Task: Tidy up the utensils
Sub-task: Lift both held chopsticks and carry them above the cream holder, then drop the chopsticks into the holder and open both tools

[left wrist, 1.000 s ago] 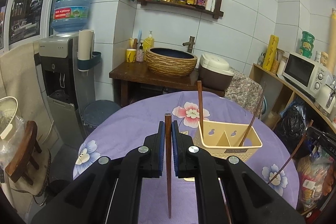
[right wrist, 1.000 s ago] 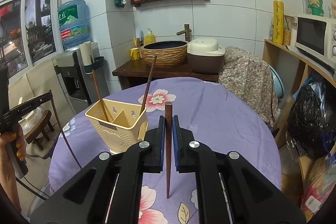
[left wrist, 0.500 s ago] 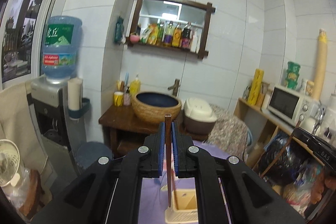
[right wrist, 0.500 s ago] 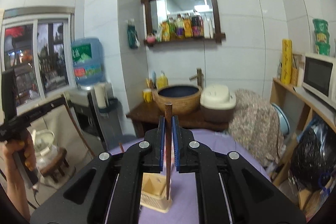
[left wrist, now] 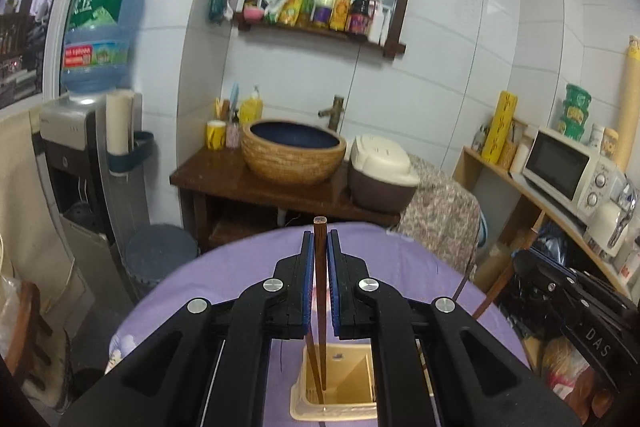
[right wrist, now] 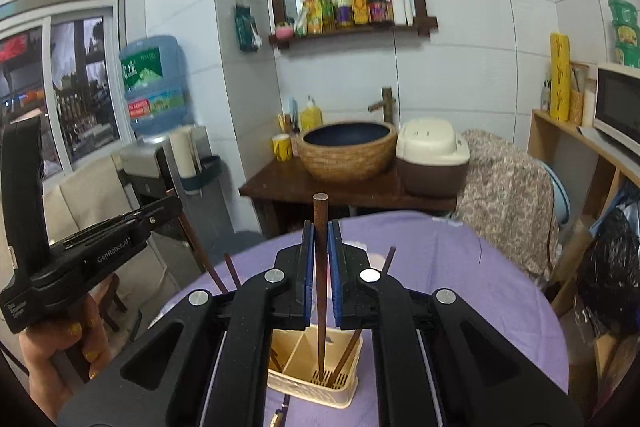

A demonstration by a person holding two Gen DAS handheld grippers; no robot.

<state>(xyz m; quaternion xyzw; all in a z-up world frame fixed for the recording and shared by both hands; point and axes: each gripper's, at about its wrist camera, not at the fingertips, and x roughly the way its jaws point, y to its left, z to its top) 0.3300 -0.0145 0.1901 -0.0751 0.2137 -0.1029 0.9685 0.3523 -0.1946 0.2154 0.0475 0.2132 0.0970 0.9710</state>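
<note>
Step in hand: dropping chopsticks into the cream plastic divided utensil caddy (left wrist: 334, 391) on the purple-clothed round surface (left wrist: 224, 267).

Left tool (left wrist: 320, 279) pinches a dark wooden chopstick (left wrist: 320, 307) upright, tip directly above the caddy. Right tool (right wrist: 320, 279) likewise pinches its own dark wooden stick (right wrist: 320, 299), tip over the caddy's right compartment.

Next, by judgement: lower each, then release.

The purple surface (right wrist: 460, 267) lies bare around the cream utensil basket (right wrist: 316, 383), from there out to its far and right edges. Inside the basket, upright chopsticks (right wrist: 346, 351) already crowd the compartments. Toward the left edge the left tongs (right wrist: 176, 207), with the hand (right wrist: 60, 355) under them, block the way. Toward the right edge, the right tongs (left wrist: 520, 259) with their slanted chopstick (left wrist: 496, 291) fill the air.
</note>
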